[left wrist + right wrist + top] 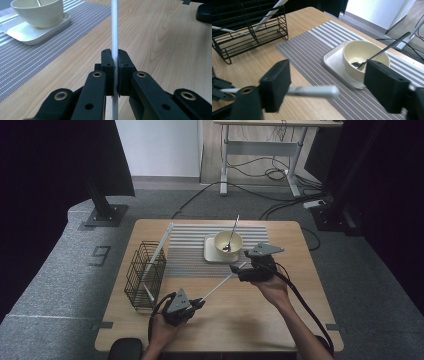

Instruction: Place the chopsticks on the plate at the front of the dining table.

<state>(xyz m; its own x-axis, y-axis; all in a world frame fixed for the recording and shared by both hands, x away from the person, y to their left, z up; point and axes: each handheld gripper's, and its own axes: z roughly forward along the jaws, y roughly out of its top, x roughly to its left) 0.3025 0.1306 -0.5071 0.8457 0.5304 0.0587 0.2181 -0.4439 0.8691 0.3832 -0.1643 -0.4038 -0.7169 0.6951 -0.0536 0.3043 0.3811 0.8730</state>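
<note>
Left gripper (196, 304) was clamped on a white stick (218, 286) held above the bench (280, 320). Right gripper (235, 269) stood open, its jaws either side of the stick's far end, pads not touching. A small dark mark on the stick was illegible. Beyond lay bowl (228, 242), tray (209, 251), wire basket (145, 274); floor marking read "9" (100, 255).

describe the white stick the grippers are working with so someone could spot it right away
On the wooden table, look just in front of the striped mat. The white stick slants between the left gripper, shut on it, and the open right gripper. The other white sticks stand in the wire basket.
</note>
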